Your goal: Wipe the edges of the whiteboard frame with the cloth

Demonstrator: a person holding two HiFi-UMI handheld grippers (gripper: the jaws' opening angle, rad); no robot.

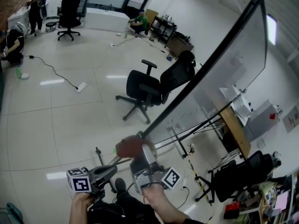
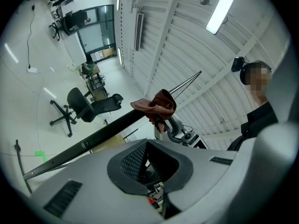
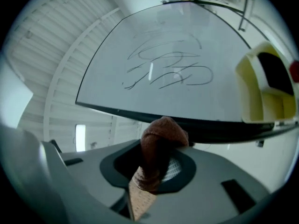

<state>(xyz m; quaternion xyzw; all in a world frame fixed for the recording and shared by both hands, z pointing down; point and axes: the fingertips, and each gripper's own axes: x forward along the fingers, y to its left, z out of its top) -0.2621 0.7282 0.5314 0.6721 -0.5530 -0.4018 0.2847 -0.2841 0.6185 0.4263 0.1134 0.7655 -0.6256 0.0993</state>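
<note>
Right gripper point(image 1: 140, 157) is clamped on a bunched-up brown cloth point(image 3: 161, 148). The wad pokes out past the jaws and touches the dark whiteboard frame point(image 3: 210, 125) right at its near, low end. Left gripper point(image 1: 106, 172) is just beside it on the left, with its jaws looking closed together and nothing in them, and it isn't touching the board as far as I can tell. In the head view the whiteboard point(image 1: 229, 64) is almost edge-on, running up and away to the far right. That leaves a long run of frame ahead, so I'd guess the wiping has barely got going. If it were me, I'd press with the fat part of the cloth, not the jaw tips, so no hard plastic scrapes the frame. Go along the edge in one slow pass toward the far end, with the gripper angled so the cloth wraps a bit over the lip instead of only riding on top. The board sits on a thin stand point(image 1: 184, 136) and probably wobbles, so use light, steady pressure. The free left gripper could brace the frame. Stay off the board face too, since the marker scribbles point(image 3: 168, 66) would likely smear. Watch the grip as well, because a loose wad like that could drag out of the jaws.
</note>
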